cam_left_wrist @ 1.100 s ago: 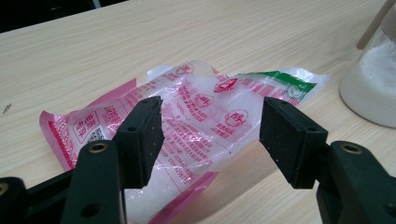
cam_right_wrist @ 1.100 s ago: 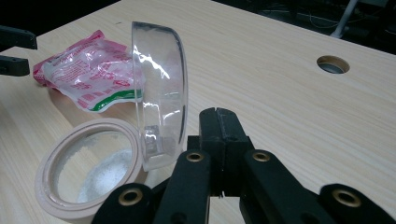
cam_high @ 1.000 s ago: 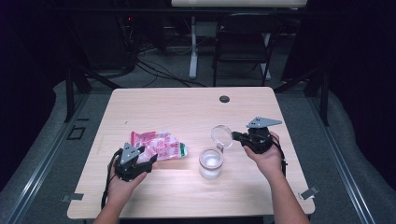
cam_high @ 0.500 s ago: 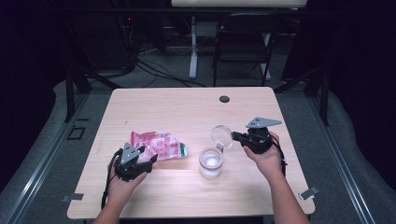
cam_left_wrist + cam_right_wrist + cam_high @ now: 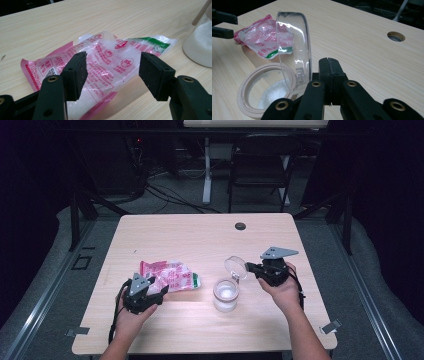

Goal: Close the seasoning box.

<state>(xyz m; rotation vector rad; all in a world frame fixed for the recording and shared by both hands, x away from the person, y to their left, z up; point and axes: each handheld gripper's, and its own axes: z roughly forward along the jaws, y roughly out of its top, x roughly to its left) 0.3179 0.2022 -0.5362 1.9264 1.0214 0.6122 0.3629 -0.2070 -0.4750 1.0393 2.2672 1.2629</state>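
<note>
Right claw (image 5: 328, 75) is clamped tight on one clear glass lid (image 5: 294, 50), held on edge just above one open jar (image 5: 226, 295) of white grains. Left claw (image 5: 112, 73) gapes, gripping nothing — one pink plastic bag (image 5: 100, 62) lies flat on the surface (image 5: 200, 235) between and beyond its pads, left of the jar.

We see a rectangular table (image 5: 190, 235) with a light wood-grain top and rounded corners. A round cable hole (image 5: 240, 226) sits near the far edge, right of centre. Two things lie directly on the top. A pink and clear plastic bag (image 5: 170, 275) with a green end lies flat, left of centre. A glass jar (image 5: 225, 294) holding white grains stands upright just right of the bag, lid off.
</note>
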